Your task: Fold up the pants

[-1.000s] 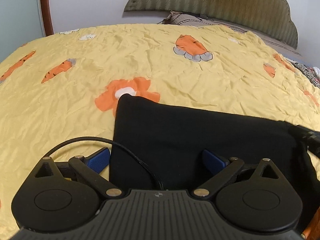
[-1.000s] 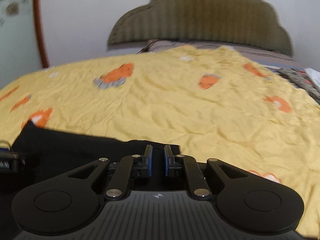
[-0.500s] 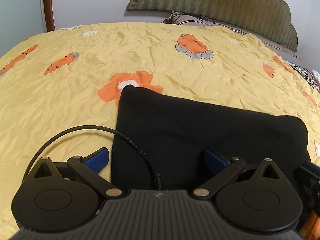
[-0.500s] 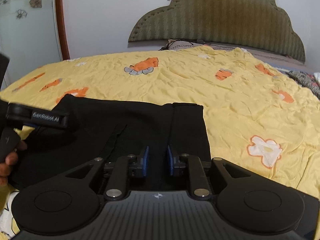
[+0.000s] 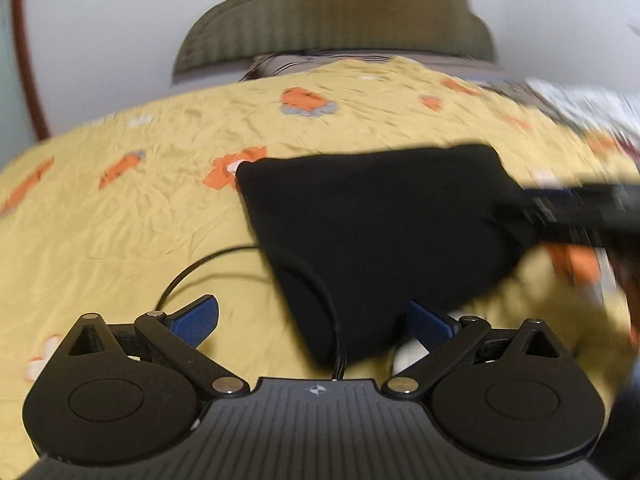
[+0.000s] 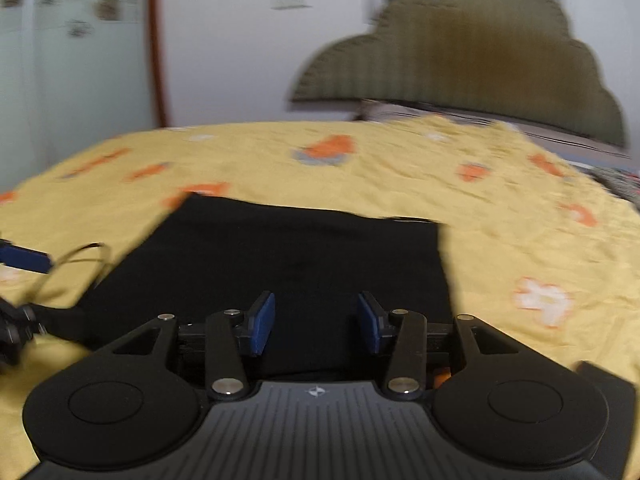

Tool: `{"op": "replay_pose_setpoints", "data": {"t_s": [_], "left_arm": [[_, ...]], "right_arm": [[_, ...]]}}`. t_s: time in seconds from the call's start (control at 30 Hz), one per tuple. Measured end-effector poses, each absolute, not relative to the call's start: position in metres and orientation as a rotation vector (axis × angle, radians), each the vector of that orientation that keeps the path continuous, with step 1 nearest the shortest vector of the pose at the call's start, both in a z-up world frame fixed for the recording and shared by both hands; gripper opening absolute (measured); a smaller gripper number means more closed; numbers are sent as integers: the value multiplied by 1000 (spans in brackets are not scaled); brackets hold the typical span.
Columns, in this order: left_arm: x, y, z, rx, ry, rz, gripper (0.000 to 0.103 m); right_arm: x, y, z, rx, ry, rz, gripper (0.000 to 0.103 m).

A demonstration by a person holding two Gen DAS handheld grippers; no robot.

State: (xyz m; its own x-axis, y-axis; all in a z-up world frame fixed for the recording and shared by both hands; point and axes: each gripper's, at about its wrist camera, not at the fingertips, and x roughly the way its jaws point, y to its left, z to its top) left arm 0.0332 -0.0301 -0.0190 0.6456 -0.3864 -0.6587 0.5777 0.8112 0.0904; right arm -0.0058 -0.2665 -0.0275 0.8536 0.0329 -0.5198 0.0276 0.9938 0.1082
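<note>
On a yellow bedspread [image 6: 400, 168] printed with carrots, black pants [image 6: 288, 264] lie folded into a flat rectangle. The left gripper [image 5: 316, 320] stands wide open; the right gripper [image 6: 316, 324], opening, grips nothing. Soft, limp cloth is best pinched at corners.

Soft, even indoor light; both fisheye views smeared by motion.

The headboard [image 5: 332, 32], wall and yellow bedspread [image 5: 120, 216] are streaked, worst at the left view's right edge. The black pants [image 6: 280, 264] read as a flat dark patch with no fold detail. Frame corners go black and the bed's edge bows. The near tongs [image 6: 316, 322] stay sharp.
</note>
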Motion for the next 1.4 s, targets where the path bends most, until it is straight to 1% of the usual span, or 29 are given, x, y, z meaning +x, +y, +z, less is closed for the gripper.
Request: {"op": "replay_pose_setpoints", "data": {"t_s": [0.07, 0.13, 0.3, 0.47, 0.53, 0.63, 0.67, 0.73, 0.77, 0.87, 0.93, 1.03, 1.07, 1.1, 1.13, 1.23, 1.33, 1.37, 1.4], "left_arm": [[18, -23, -24, 385, 655, -571, 102], [8, -20, -29, 441, 621, -544, 102], [6, -30, -37, 505, 542, -464, 101], [15, -42, -47, 542, 522, -388, 100], [20, -34, -46, 486, 549, -381, 100], [29, -13, -39, 356, 609, -381, 100], [32, -9, -37, 322, 632, -389, 100], [27, -7, -27, 307, 635, -411, 93], [21, -10, -19, 313, 611, -436, 89], [12, -22, 3, 285, 535, -521, 90], [20, -35, 8, 214, 565, -571, 91], [41, -56, 0, 107, 652, -613, 89], [49, -63, -7, 96, 689, -612, 86], [56, -68, -15, 99, 742, -590, 77], [61, -71, -21, 102, 782, -563, 74], [60, -64, -22, 81, 774, -534, 76], [53, -61, -13, 60, 742, -543, 78], [53, -62, -11, 48, 737, -562, 78], [54, -66, -9, 40, 740, -583, 80]], "right_arm": [[-5, -252, -29, 81, 552, 46, 49], [-1, -240, -32, 40, 558, 52, 51], [0, -229, -34, 5, 561, 43, 52], [-4, -230, -33, 22, 561, 37, 52], [-5, -229, -35, 17, 560, 38, 52], [-5, -228, -37, 12, 563, 30, 59], [-5, -228, -37, 12, 561, 30, 59], [-10, -230, -32, 13, 543, 25, 59], [-12, -234, -30, 12, 528, 13, 59], [-16, -247, -29, 5, 519, -47, 59], [-13, -258, -36, 12, 557, -96, 59], [-14, -269, -43, 27, 576, -106, 59], [-19, -272, -40, 50, 556, -132, 60], [-26, -277, -37, 74, 533, -159, 60], [-31, -284, -34, 115, 516, -167, 60], [-43, -313, -37, 283, 520, -197, 64], [-45, -342, -53, 480, 559, -187, 64], [-43, -351, -60, 567, 565, -179, 66], [-42, -358, -65, 643, 552, -161, 66]]}}
